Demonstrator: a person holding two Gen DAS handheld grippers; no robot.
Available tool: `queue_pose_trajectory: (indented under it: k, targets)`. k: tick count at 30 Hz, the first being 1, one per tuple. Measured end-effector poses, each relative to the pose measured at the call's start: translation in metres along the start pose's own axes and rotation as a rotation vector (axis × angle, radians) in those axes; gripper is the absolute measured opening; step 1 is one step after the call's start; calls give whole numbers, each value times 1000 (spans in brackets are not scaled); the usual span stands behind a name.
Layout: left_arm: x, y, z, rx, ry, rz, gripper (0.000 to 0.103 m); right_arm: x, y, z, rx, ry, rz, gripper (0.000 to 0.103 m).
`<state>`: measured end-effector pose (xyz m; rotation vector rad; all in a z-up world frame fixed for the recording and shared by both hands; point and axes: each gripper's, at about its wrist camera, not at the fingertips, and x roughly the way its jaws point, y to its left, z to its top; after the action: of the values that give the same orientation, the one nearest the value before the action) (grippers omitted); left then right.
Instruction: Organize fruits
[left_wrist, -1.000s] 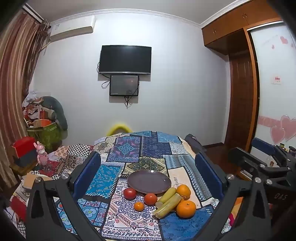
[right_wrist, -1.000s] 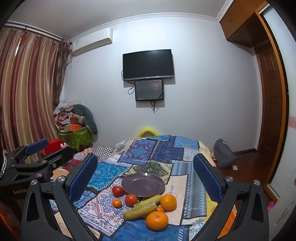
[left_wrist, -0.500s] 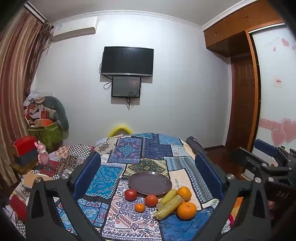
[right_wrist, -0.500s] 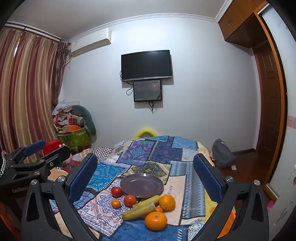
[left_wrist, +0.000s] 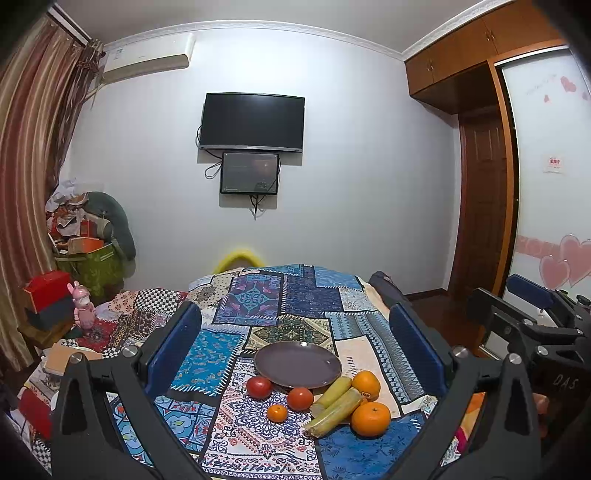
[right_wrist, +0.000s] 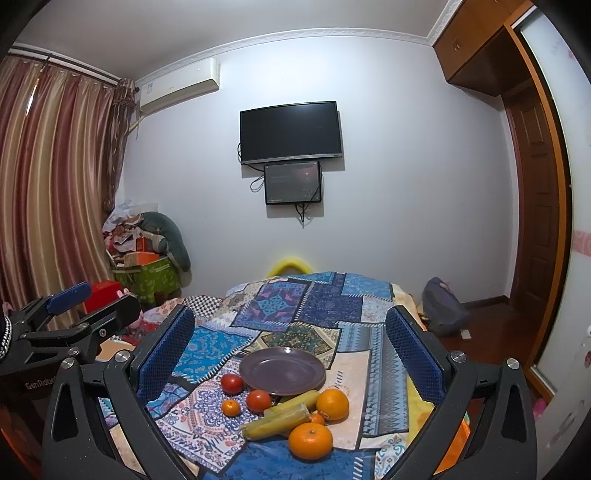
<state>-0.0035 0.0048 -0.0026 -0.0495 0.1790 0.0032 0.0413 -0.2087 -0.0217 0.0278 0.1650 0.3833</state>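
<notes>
Purple plate (left_wrist: 297, 363) sits empty at lower centre of the left wrist view, on a patchwork cloth (left_wrist: 258, 317) covering the counter. Fruits lie just below it: two tomatoes (left_wrist: 259, 387), a small orange (left_wrist: 276, 412), two yellow-green stalks (left_wrist: 338, 404) and two big oranges (left_wrist: 370, 419) at lower right. Left gripper (left_wrist: 295, 339) is spread wide, holding nothing, blue pads (left_wrist: 173, 345) framing the plate and fruits from above. Right gripper (left_wrist: 528, 314) pokes in at right edge of the frame.

Right wrist view: right gripper (right_wrist: 290, 347) also spread wide and empty, with plate (right_wrist: 282, 369) and fruits at lower centre between its pads. Nearest big orange (right_wrist: 310, 440) lies at bottom, stalks (right_wrist: 279, 421) just above it. Left gripper (right_wrist: 85, 306) shows at left edge. Dark TV (right_wrist: 290, 132) is on the wall, upper centre.
</notes>
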Motion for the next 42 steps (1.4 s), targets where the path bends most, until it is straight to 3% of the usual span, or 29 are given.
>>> queue_pose_trajectory:
  k: [42]
  targets:
    - [-2,-2,1,6,-9,6,103,-3,3,0,3,-13,0,103]
